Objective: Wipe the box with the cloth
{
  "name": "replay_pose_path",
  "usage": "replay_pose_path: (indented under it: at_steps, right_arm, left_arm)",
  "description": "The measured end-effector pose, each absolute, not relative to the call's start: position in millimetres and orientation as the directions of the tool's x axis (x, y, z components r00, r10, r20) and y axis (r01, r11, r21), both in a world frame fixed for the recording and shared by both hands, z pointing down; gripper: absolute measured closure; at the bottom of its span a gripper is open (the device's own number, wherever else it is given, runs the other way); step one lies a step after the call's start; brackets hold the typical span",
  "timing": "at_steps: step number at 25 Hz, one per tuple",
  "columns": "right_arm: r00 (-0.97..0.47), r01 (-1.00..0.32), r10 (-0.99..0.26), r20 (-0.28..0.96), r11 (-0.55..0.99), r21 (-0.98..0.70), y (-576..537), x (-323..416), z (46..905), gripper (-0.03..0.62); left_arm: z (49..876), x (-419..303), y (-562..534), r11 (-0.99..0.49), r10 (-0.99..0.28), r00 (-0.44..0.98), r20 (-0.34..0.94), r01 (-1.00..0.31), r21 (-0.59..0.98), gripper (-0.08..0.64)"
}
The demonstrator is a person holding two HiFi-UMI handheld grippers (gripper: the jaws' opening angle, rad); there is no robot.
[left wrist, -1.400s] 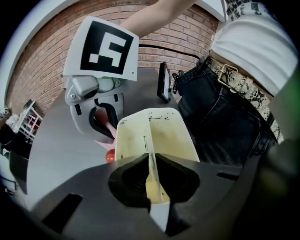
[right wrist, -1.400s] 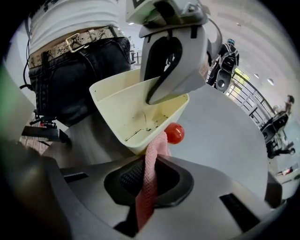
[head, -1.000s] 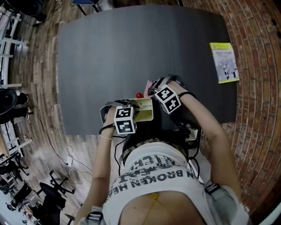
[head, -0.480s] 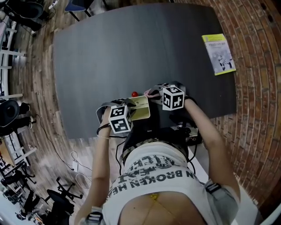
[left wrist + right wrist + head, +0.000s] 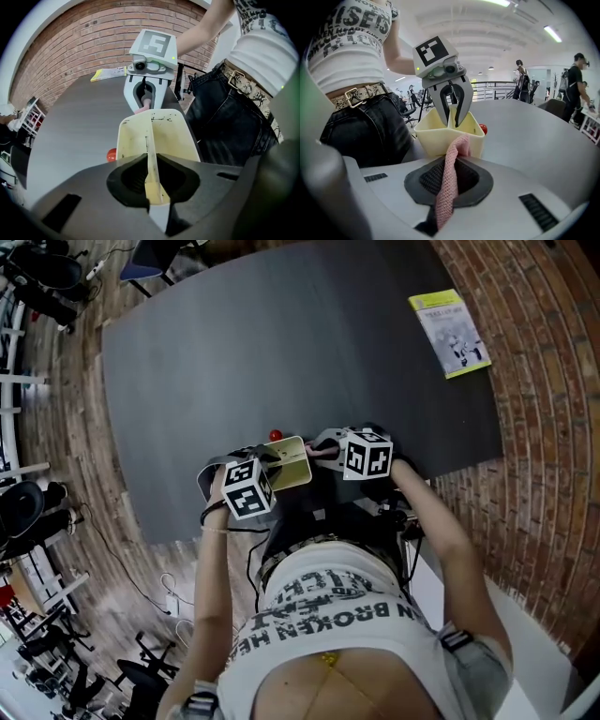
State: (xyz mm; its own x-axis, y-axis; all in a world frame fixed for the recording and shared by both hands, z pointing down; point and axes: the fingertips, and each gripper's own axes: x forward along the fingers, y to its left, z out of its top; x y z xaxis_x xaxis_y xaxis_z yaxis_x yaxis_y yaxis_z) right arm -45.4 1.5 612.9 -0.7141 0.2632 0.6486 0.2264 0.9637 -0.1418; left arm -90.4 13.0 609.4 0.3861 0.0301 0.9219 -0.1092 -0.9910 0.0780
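Note:
A pale yellow box [image 5: 292, 465] with a middle divider rests at the near edge of the dark table [image 5: 281, 343]. My left gripper [image 5: 270, 467] points steeply down into it, shut on the divider wall [image 5: 151, 161]. In the left gripper view that wall runs straight between the jaws. My right gripper [image 5: 325, 446] is shut on a pink cloth [image 5: 448, 187]. The cloth hangs from the jaws and its top end lies against the box's near corner [image 5: 464, 137]. From the left gripper view the cloth [image 5: 142, 108] shows at the box's far end, under the right gripper [image 5: 145, 96].
A small red ball [image 5: 276, 435] lies on the table beside the box. A yellow-edged booklet [image 5: 448, 332] lies at the table's far right corner by the brick floor. The person's body stands close behind the box. Other people stand far off in the right gripper view.
The right gripper has rolled, so its marker cube shows another face, and it has risen a little at the box's right end. The left gripper keeps its hold on the box.

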Motion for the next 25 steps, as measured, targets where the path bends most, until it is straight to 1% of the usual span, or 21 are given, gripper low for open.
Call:
replay_pose_path:
  at_steps: [12,18,22,25]
  right_arm:
    - [-0.791,0.075,0.187,0.583,0.975,-0.21,33,-37,599,0.574]
    - [-0.843,0.035,0.193,0.503,0.951,-0.306,53,-36,591,0.575]
    - [-0.868,-0.033,0.124,0.48,0.951,-0.306,43,-31,583,0.575]
    - [-0.871,-0.066,0.077,0.485,0.96,-0.271,31,-25,576,0.575]
  left_arm:
    - [612,-91,12,-0.986,0.033,0.362,0.932,-0.142,0.091,0.52]
    - [614,-90,12,-0.984,0.017,0.354,0.935,-0.158,0.077,0.518]
    - [614,-89,11,-0.981,-0.001,0.373,0.928,-0.179,0.071,0.517]
    - [612,-89,6,-0.974,-0.051,0.402,0.914,-0.223,0.044,0.492]
